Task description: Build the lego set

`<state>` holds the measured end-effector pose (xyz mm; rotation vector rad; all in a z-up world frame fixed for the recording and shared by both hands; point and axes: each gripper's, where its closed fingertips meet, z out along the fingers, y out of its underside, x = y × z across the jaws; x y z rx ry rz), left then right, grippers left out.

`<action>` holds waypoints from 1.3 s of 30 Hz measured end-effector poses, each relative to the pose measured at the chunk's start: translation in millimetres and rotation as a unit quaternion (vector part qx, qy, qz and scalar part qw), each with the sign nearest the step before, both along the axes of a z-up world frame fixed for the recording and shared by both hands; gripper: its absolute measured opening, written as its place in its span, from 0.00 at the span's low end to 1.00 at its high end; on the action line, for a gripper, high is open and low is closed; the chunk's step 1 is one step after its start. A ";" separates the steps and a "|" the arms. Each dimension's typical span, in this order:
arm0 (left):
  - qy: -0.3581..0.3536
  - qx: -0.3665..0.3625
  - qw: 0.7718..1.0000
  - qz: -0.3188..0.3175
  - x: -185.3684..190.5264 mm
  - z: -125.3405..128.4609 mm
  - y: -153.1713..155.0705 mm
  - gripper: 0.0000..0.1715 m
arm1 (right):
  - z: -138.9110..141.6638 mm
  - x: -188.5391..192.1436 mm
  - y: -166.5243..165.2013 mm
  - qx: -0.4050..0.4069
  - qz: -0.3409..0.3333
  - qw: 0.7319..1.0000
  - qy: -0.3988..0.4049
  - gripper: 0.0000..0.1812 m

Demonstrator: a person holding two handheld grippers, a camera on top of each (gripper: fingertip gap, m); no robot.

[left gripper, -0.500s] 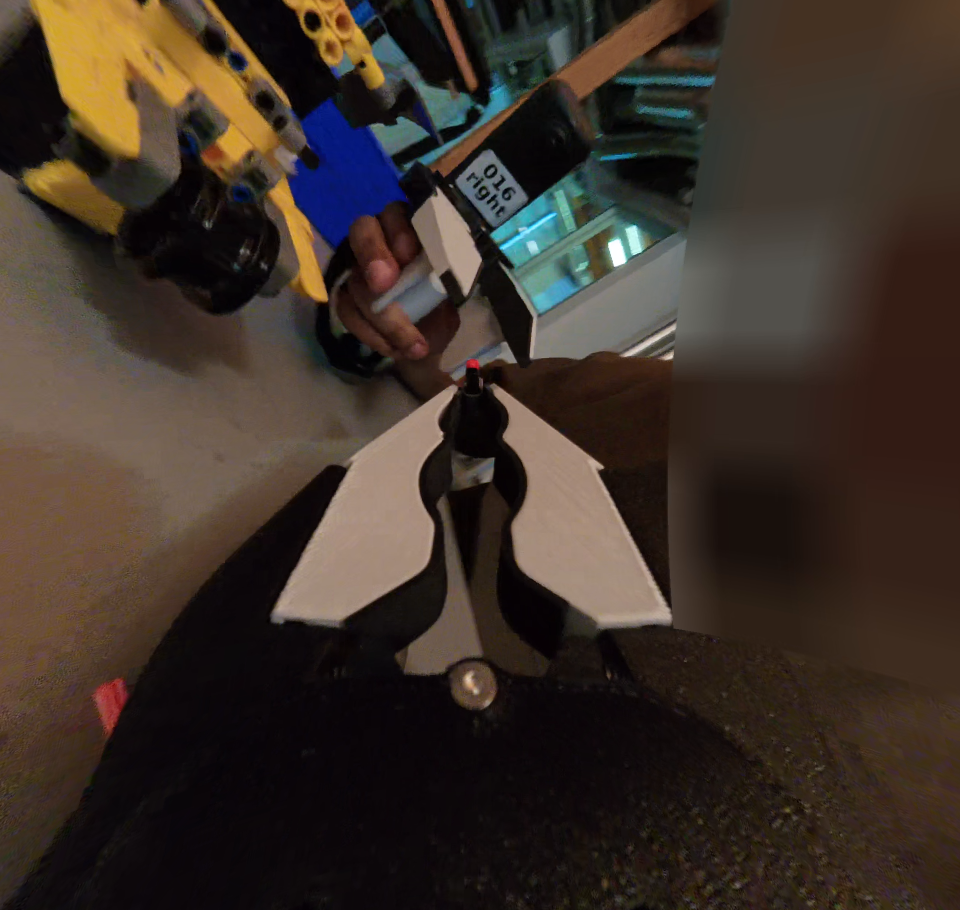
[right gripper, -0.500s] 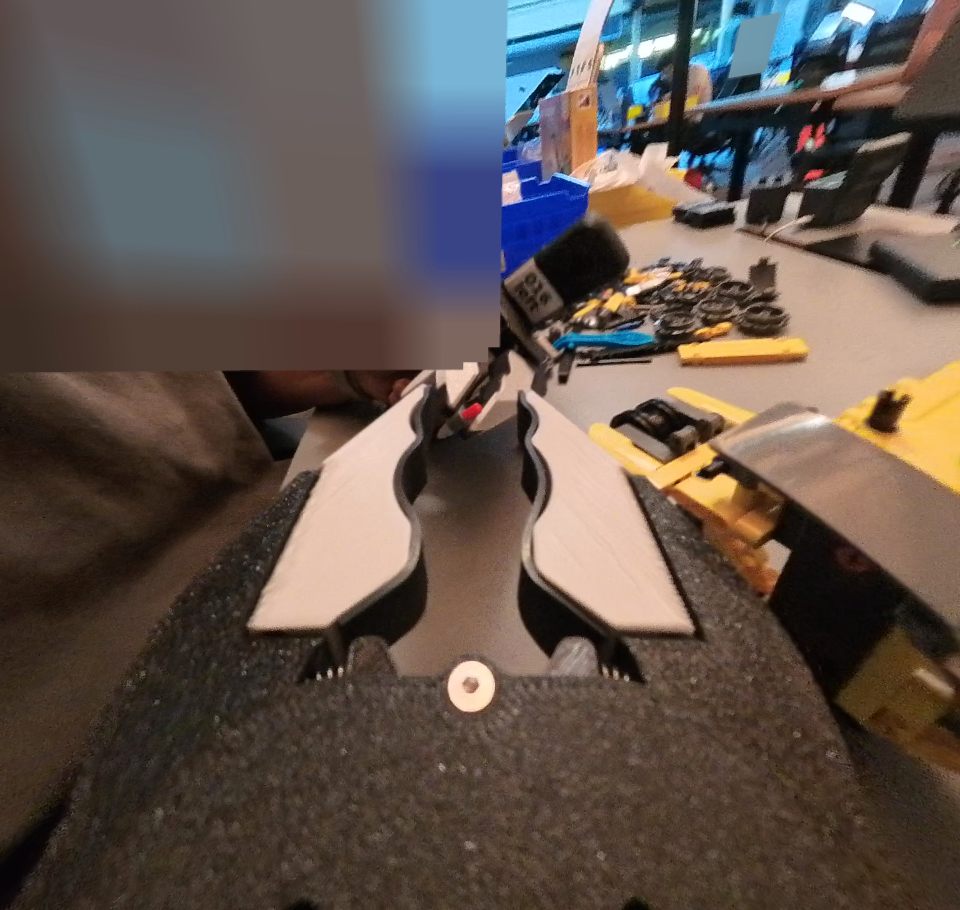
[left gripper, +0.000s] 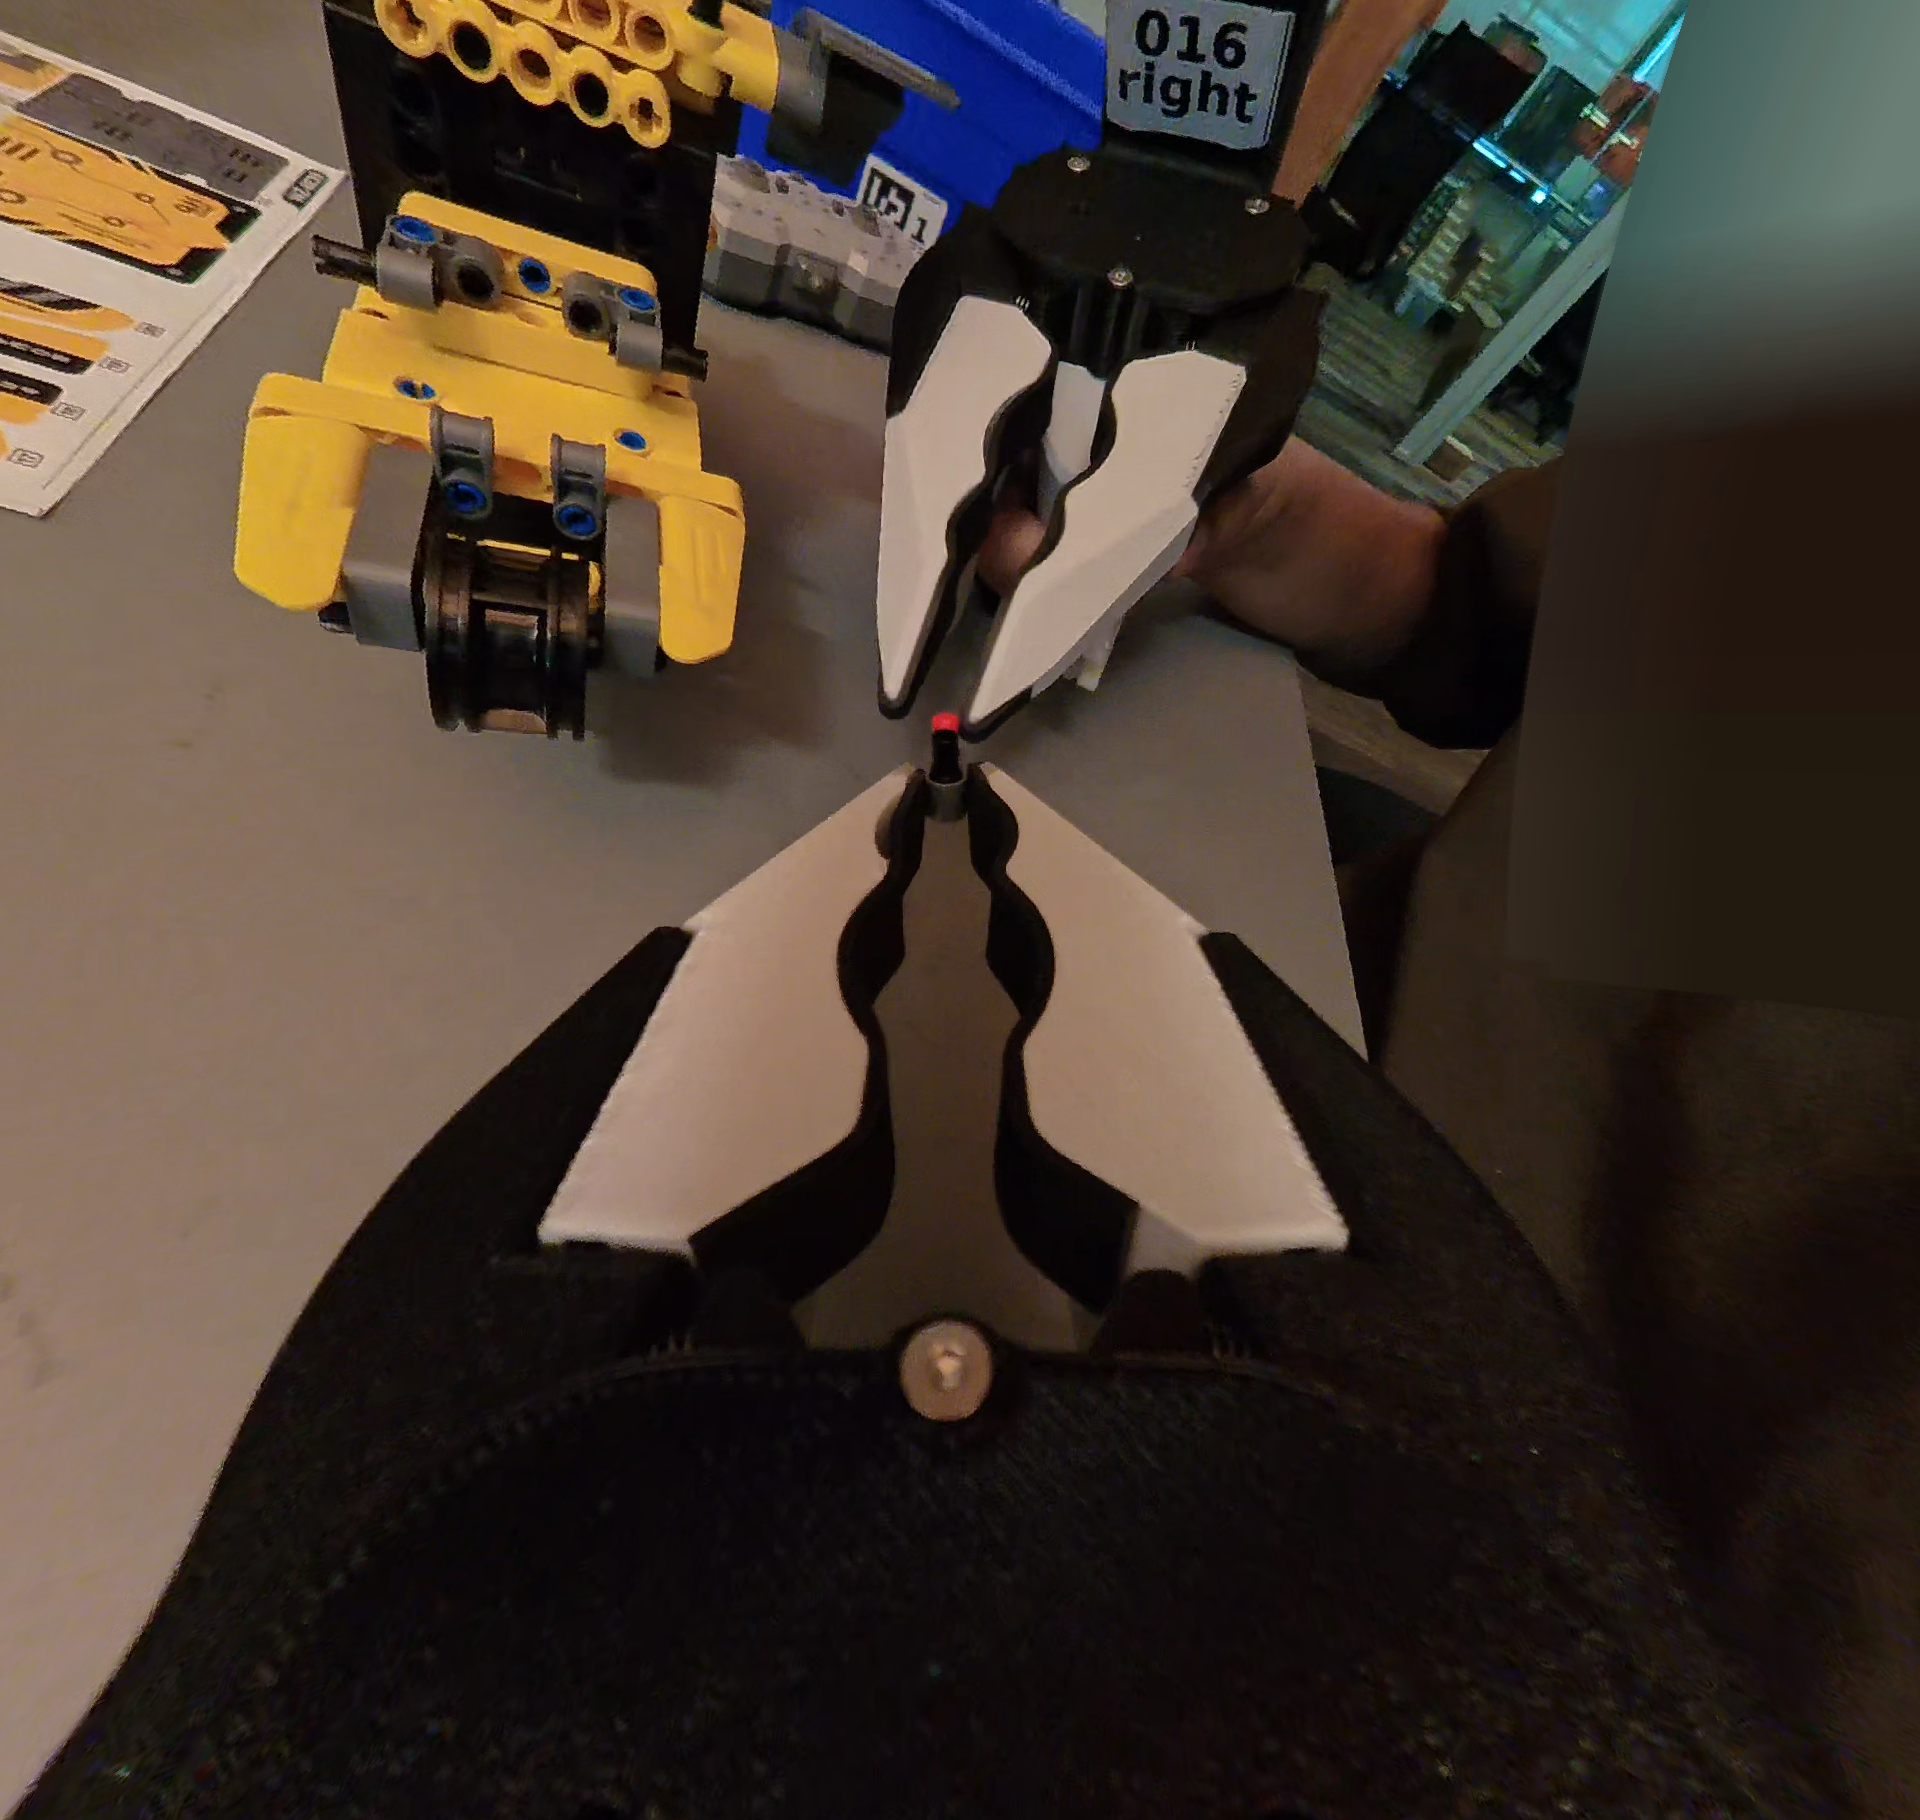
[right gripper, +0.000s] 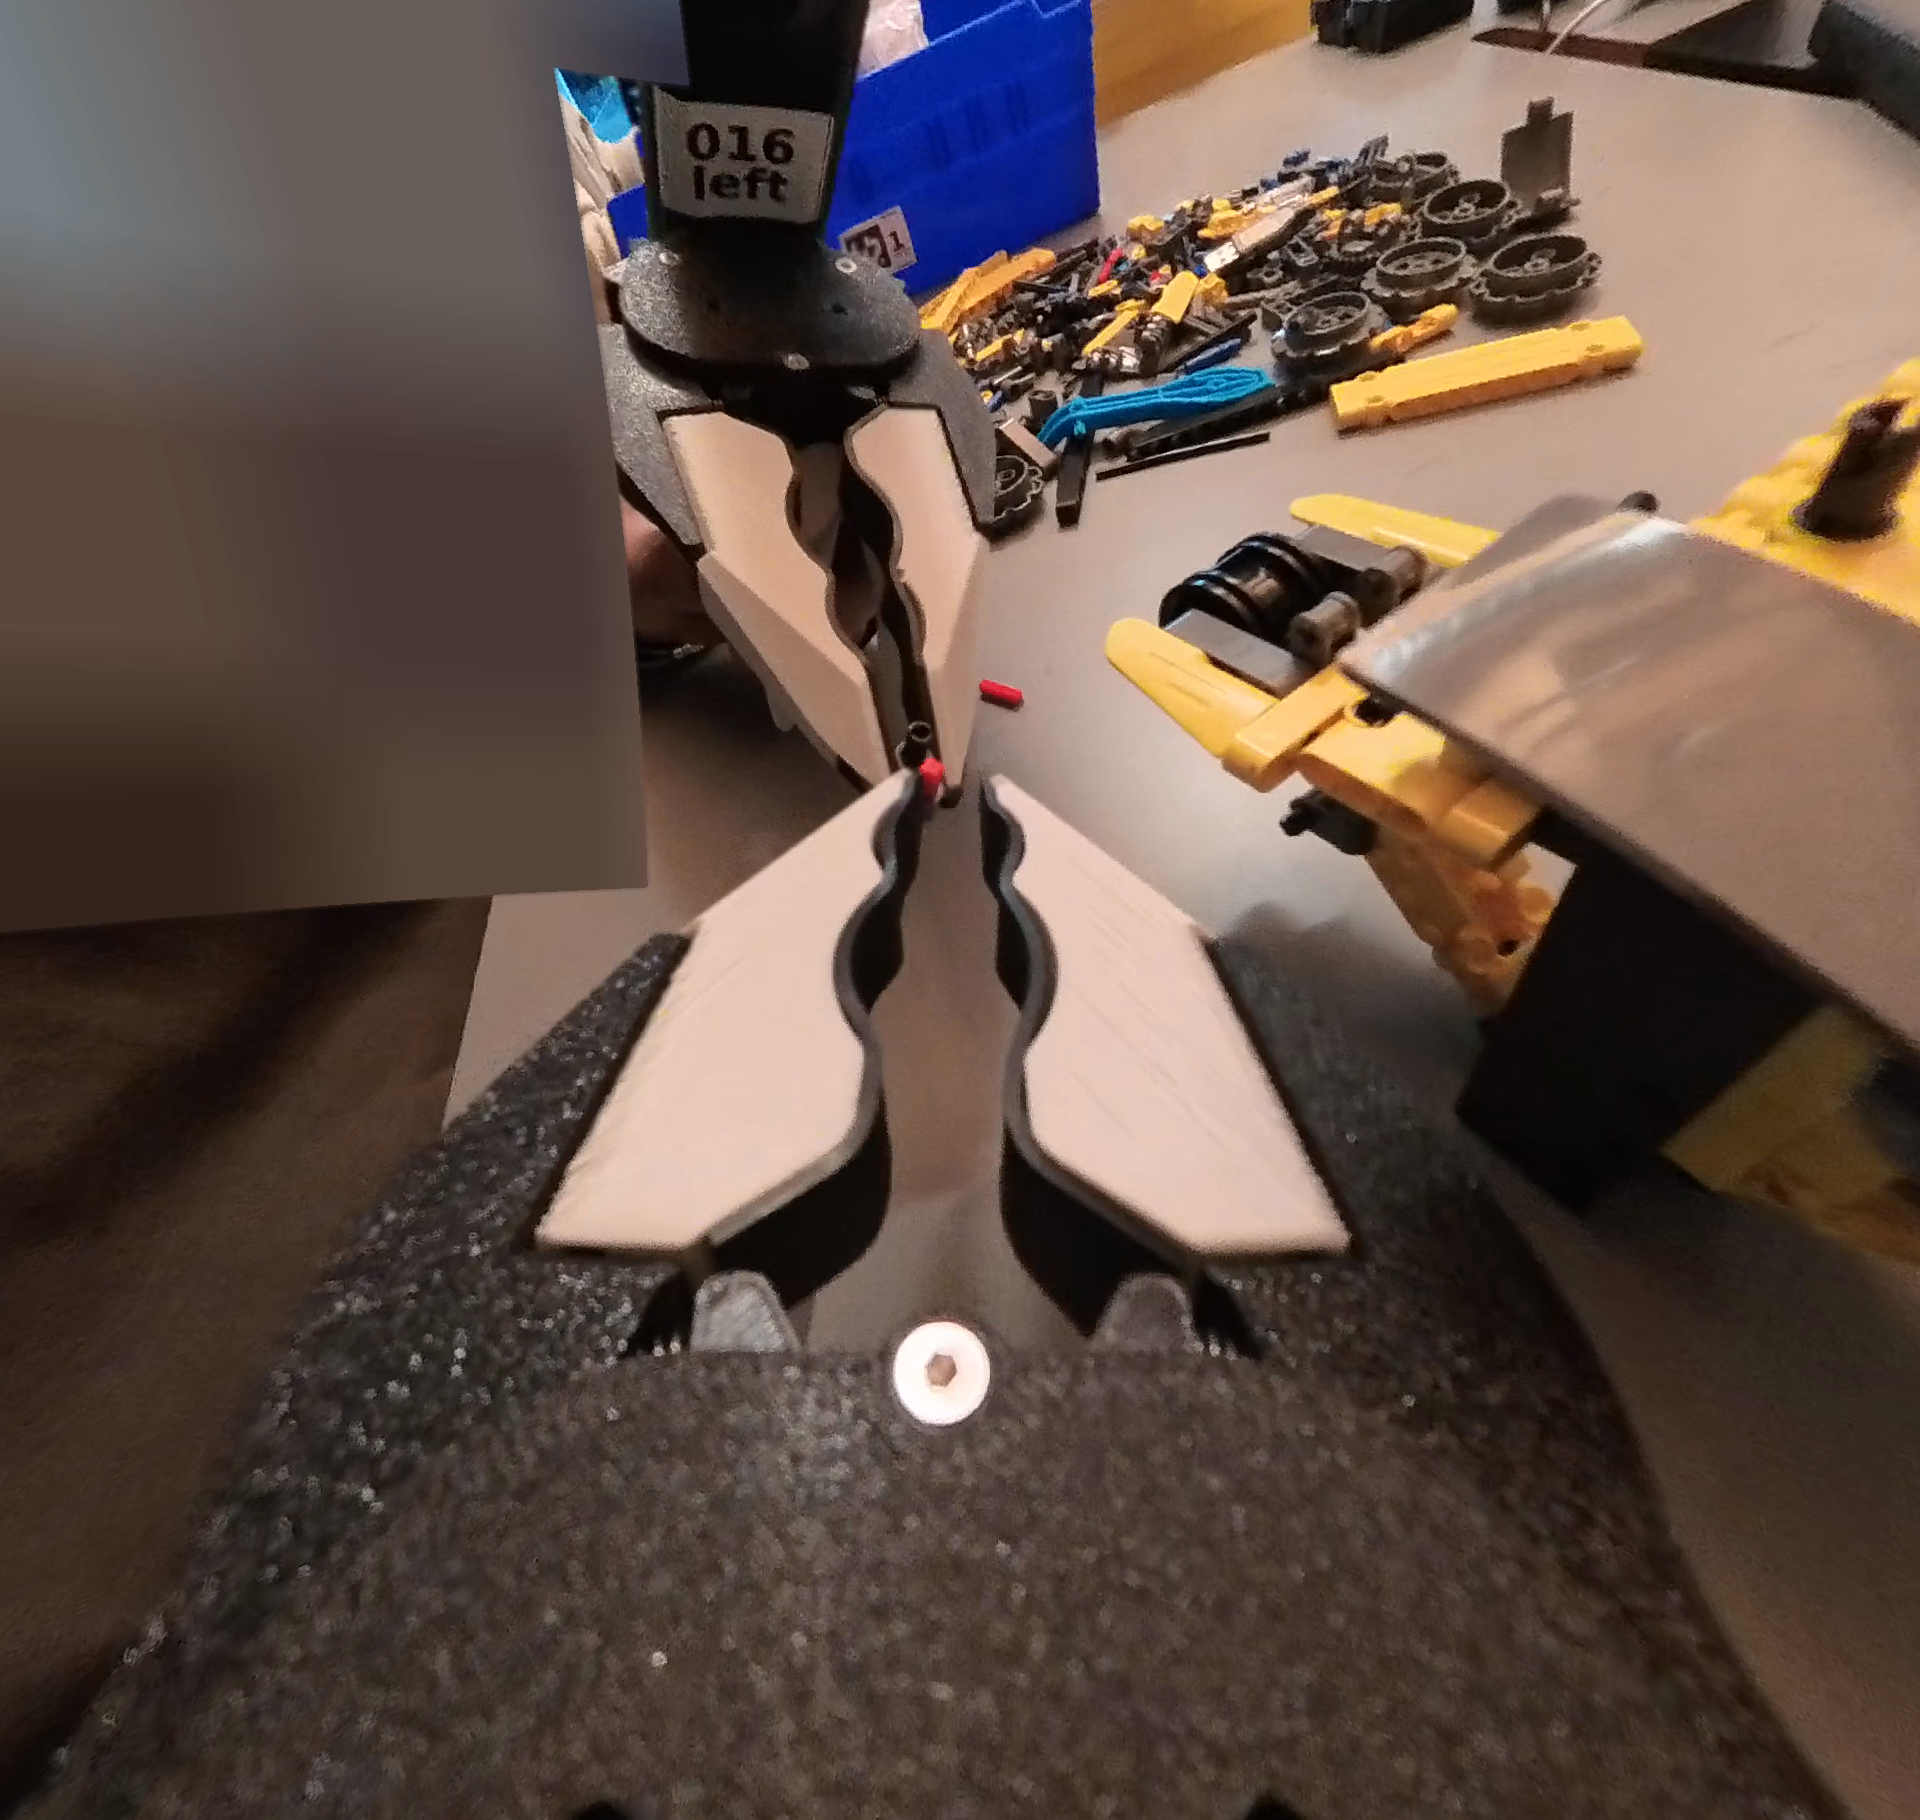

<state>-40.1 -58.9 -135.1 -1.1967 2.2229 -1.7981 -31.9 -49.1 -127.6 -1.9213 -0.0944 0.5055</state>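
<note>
Over the grey bench [left gripper: 260, 939], left gripper [left gripper: 943, 783] pinches a small red-tipped black pin [left gripper: 943, 762], right gripper [right gripper: 951, 788] sits slightly open tip-to-tip with it.

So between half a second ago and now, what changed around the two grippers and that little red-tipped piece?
The left gripper has tilted down toward the grey table, still shut on the small black piece with a red tip. The right gripper swung round to face it tip to tip, its jaws narrowed around the red tip without clearly gripping. The yellow and black brick model stayed put.
</note>
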 end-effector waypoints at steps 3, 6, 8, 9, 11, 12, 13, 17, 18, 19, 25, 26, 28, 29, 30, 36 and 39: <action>0.007 0.014 1.000 -0.005 -0.4 -4.7 -2.7 0.02 | -0.1 -2.8 -0.3 0.000 0.009 1.000 0.001 0.05; 0.002 0.036 0.999 -0.007 -1.2 -8.2 -5.3 0.02 | -1.2 -4.8 -0.6 -0.002 0.013 1.000 -0.008 0.01; 0.003 0.044 0.999 -0.007 -1.1 -10.2 -6.0 0.02 | -2.8 -5.3 -1.5 -0.005 0.015 1.000 -0.022 0.00; 0.004 0.045 0.999 -0.006 -0.7 -10.6 -5.9 0.04 | -3.6 -5.6 -2.2 -0.006 0.018 0.999 -0.027 0.00; 0.009 0.039 0.999 -0.003 -0.1 -10.5 -4.6 0.13 | -6.8 -3.3 -3.2 -0.015 0.015 0.999 -0.038 0.00; 0.019 0.038 0.999 -0.002 0.0 -12.3 -3.0 0.15 | -9.6 -0.8 -3.7 -0.022 0.011 0.999 -0.048 0.00; 0.029 0.043 0.999 0.003 0.7 -15.5 0.1 0.16 | -13.5 2.1 -4.4 -0.032 0.007 0.998 -0.062 0.00; 0.025 0.062 0.997 0.029 3.6 -18.3 16.2 0.17 | -38.2 6.1 -9.1 -0.092 0.009 0.986 -0.137 0.00; 0.026 0.063 0.997 0.037 4.8 -18.2 20.4 0.17 | -42.7 7.0 -9.6 -0.102 0.008 0.983 -0.154 0.00; 0.027 0.064 0.997 0.045 5.9 -18.2 24.6 0.17 | -44.9 8.4 -9.6 -0.105 0.005 0.980 -0.169 0.00; 0.010 0.067 0.994 0.086 11.0 -8.4 49.1 0.15 | -42.5 12.2 -9.1 -0.098 -0.002 0.981 -0.169 0.00; 0.006 0.068 0.994 0.089 10.7 -6.7 51.9 0.15 | -41.9 12.7 -8.9 -0.097 -0.003 0.981 -0.167 0.01; -0.001 0.078 0.993 0.087 8.7 -5.6 54.8 0.14 | -41.4 13.1 -8.6 -0.096 -0.005 0.982 -0.165 0.03; -0.002 0.086 0.993 0.083 7.5 -6.5 54.9 0.14 | -41.4 13.4 -8.3 -0.096 -0.006 0.982 -0.165 0.03; -0.002 0.093 0.993 0.075 5.5 -8.1 53.5 0.13 | -41.7 13.5 -8.3 -0.096 -0.007 0.981 -0.166 0.04; 0.018 0.170 0.985 -0.003 -13.9 -32.4 40.4 0.15 | -41.6 13.7 -7.2 -0.094 -0.009 0.980 -0.175 0.06; 0.021 0.195 0.980 -0.018 -17.3 -40.0 37.5 0.17 | -36.2 12.2 -5.8 -0.074 -0.008 0.980 -0.186 0.07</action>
